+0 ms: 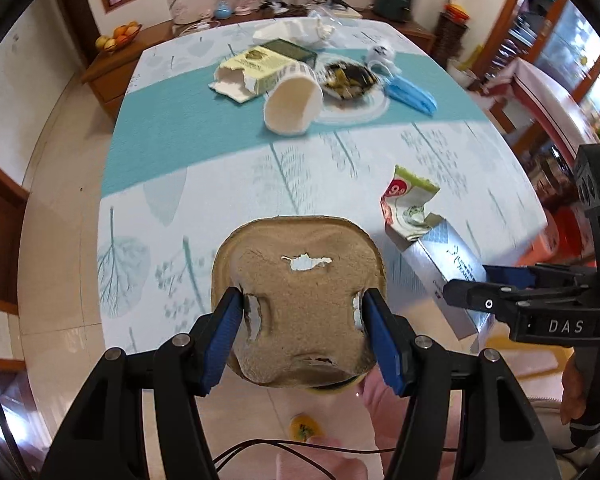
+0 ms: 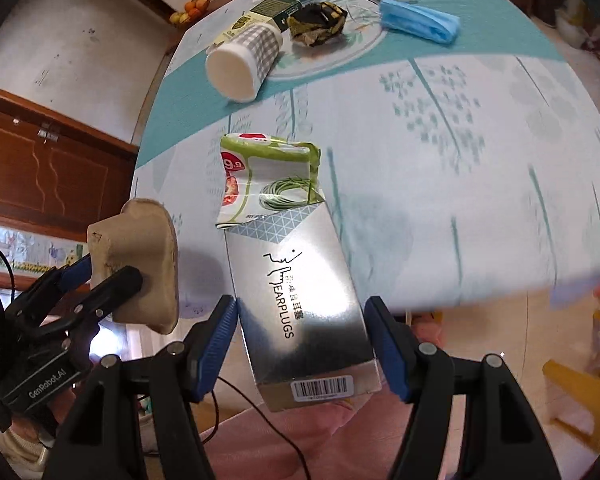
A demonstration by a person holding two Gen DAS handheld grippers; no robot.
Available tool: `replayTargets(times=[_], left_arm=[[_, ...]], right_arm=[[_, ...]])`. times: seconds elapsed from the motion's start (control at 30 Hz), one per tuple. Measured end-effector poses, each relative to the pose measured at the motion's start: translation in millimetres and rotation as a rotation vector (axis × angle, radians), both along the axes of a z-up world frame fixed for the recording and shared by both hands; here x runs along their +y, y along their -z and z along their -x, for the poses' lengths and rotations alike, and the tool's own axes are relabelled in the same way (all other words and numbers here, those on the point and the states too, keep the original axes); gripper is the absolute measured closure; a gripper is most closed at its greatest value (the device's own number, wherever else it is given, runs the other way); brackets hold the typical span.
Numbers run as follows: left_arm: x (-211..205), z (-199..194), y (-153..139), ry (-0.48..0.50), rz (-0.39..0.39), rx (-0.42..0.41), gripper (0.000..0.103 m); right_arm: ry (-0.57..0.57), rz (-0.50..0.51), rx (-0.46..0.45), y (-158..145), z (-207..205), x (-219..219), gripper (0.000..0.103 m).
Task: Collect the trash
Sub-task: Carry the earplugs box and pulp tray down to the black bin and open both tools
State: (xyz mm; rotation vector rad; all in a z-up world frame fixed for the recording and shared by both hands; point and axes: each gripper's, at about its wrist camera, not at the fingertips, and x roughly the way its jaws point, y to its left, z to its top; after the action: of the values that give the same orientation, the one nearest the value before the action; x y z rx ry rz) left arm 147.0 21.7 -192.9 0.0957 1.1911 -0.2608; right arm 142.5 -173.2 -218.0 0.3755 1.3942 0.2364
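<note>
Teal-and-white table bears a cup, mask and more rubbish, while the right gripper clamps a silver box and the left gripper pinches a torn cardboard tray, so both grips should probably hold firm until binned.

Cartons I hold: one pulp tray, one silver box
Cups I count: one paper cup
Masks: one blue mask
</note>
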Motion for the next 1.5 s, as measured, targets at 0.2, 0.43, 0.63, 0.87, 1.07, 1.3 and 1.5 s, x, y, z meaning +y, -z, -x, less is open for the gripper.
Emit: replayTargets(times=[0.2,0.43,0.63,0.87,1.07,1.3,1.5], left_arm=[[16.7,52.3,11.8,0.058,0.005,0.034,0.043],[7.2,102.7,34.5,0.126,0.004,0.113,0.043],[-7.4,134.7,84.9,0.152,-0.017,0.217,0.043],[-24.3,140.4,182.3,0.132,-0.050,0.311,0.043],[-37.8,118.3,263.0,0.079,-0.090,0.323,0.043],[-30.3,84.7,330.1,0.033,-0.089,0.313,0.042],[-20.2,71.2,350.4,0.029,-0.044,0.311,0.041]], right_arm=[[0.054,0.001,0.031,12.5,63.7,18.9,0.037],[0.058,0.015,0.101,30.9,116.9,29.4,0.037],[0.078,0.004,0.197,75.1,148.8,26.6,0.037],[0.105,0.018,0.313,162.3,162.6,15.6,0.037],[0.135,0.027,0.370,249.5,143.6,4.4,0.037],[0.176,0.001,0.393,319.8,115.3,-1.7,0.035],[0.244,-0.063,0.379,344.1,100.3,-2.9,0.034]])
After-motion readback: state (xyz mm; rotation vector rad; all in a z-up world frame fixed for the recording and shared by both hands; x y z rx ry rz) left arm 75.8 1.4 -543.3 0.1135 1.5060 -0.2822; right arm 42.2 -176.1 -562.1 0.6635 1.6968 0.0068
